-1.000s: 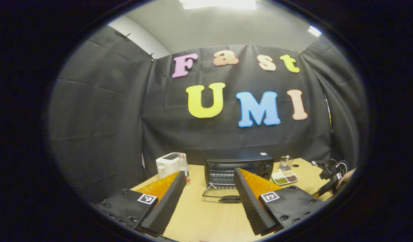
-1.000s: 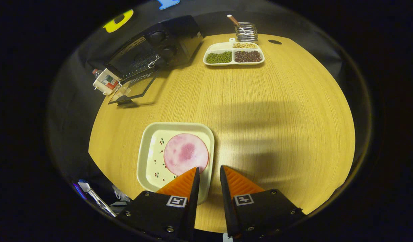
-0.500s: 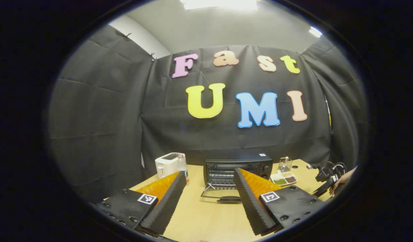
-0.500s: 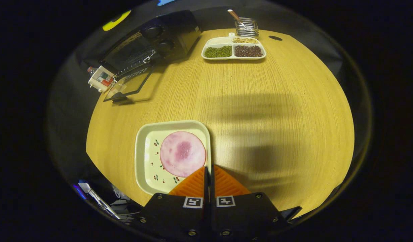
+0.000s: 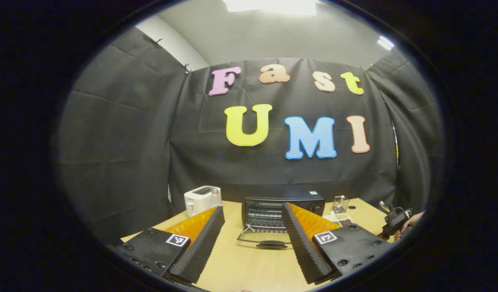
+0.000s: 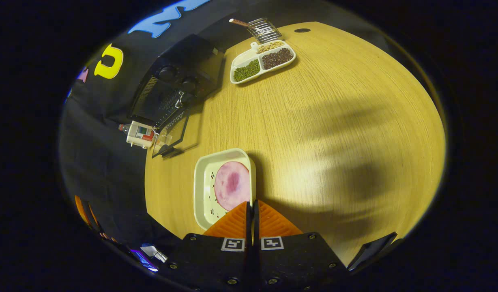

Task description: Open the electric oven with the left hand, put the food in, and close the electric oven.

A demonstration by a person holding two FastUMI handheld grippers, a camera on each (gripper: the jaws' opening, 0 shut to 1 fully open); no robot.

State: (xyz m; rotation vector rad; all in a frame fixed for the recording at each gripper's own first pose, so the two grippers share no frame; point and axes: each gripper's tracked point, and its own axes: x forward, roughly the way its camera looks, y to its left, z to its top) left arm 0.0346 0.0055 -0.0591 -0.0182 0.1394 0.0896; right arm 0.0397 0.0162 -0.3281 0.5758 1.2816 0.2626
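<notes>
Two fingers of the right gripper (image 6: 251,205) are pressed together on the near rim of the plate (image 6: 201,190), a square cream dish with small printed sprigs. One round pink slice of ham (image 6: 232,185) lies flat on the plate, just ahead of the fingertips. The plate sits near the table's (image 6: 334,121) left edge in the right gripper view, and whether it rests on the wood or is lifted off it I cannot tell.

Farther along that edge stands the oven (image 6: 178,83), black, its glass door (image 6: 172,136) folded down flat toward the plate and well apart from it. Just beside the door lies a small bottle (image 6: 140,135). Past the oven is a divided tray (image 6: 262,61) of green, dark and pale beans, with a wire rack (image 6: 262,28) behind it.

In the left gripper view the left gripper (image 5: 253,227) has its fingers spread wide with nothing between them, hanging over the table (image 5: 245,267) and facing the oven (image 5: 282,209), whose door (image 5: 265,240) lies open. A white toaster (image 5: 201,198) stands left of the oven; at the far right a hand (image 5: 411,225) holds the right gripper (image 5: 393,221)
</notes>
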